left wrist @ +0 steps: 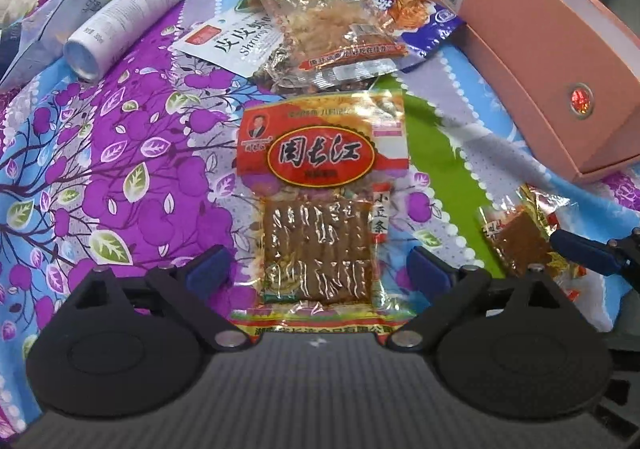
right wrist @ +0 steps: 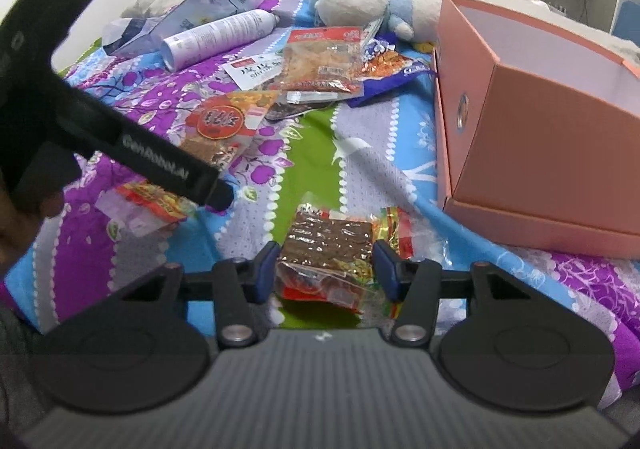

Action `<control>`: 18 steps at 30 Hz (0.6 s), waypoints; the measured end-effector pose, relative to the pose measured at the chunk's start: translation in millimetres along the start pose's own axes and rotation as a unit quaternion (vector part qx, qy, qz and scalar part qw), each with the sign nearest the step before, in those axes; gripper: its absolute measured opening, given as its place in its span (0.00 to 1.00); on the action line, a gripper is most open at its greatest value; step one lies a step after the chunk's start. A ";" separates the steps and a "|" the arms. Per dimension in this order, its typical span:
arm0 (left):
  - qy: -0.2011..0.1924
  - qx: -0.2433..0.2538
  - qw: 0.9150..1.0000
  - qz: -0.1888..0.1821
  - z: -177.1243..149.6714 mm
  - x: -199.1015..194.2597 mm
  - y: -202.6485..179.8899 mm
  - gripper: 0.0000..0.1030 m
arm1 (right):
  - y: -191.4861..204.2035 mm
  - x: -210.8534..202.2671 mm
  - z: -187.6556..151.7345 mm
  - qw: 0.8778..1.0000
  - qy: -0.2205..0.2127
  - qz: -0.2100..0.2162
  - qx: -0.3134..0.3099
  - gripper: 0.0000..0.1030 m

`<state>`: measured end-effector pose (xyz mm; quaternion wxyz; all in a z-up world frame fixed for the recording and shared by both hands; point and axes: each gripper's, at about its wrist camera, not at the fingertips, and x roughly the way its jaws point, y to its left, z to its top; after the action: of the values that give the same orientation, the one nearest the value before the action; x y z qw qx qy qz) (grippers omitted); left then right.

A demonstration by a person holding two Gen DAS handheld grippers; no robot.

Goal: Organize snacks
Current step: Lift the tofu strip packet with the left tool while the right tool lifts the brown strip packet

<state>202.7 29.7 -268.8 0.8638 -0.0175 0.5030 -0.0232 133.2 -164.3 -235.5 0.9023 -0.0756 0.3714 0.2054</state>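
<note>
A large red and gold snack pack (left wrist: 320, 201) lies flat on the floral bedspread, its lower half between the fingers of my open left gripper (left wrist: 320, 273); the pads stand apart from it. My right gripper (right wrist: 326, 269) is open around a smaller brown snack pack (right wrist: 328, 245), pads close to its sides; that pack also shows in the left wrist view (left wrist: 520, 241). A pile of several snack packs (left wrist: 328, 25) lies further back. An open pink box (right wrist: 540, 137) stands at the right. The left gripper's body (right wrist: 120, 137) crosses the right wrist view.
A white spray can (left wrist: 132, 17) and a clear plastic bag (right wrist: 216, 5) lie at the back left. A white and blue plush toy (right wrist: 372, 5) sits behind the pile. The pink box (left wrist: 532, 49) borders the right side. Dark clothes lie at the far back.
</note>
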 end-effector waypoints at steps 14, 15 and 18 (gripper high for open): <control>-0.007 -0.029 1.000 0.001 -2.6 -20.6 8.2 0.54 | -3.0 -4.6 9.0 1.000 -0.010 0.001 0.008 0.52; -0.005 -0.035 0.999 -0.005 -0.2 -23.8 7.9 0.54 | -3.4 -5.9 10.6 1.000 -0.012 0.002 0.008 0.52; 0.005 -0.050 0.999 -0.004 4.4 -26.5 8.4 0.54 | -4.0 -12.5 15.3 1.000 -0.017 0.001 0.008 0.51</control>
<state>193.6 39.6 -244.1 0.8593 -0.0630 0.5076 -0.0018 136.7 -167.5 -215.9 0.9089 -0.0647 0.3574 0.2051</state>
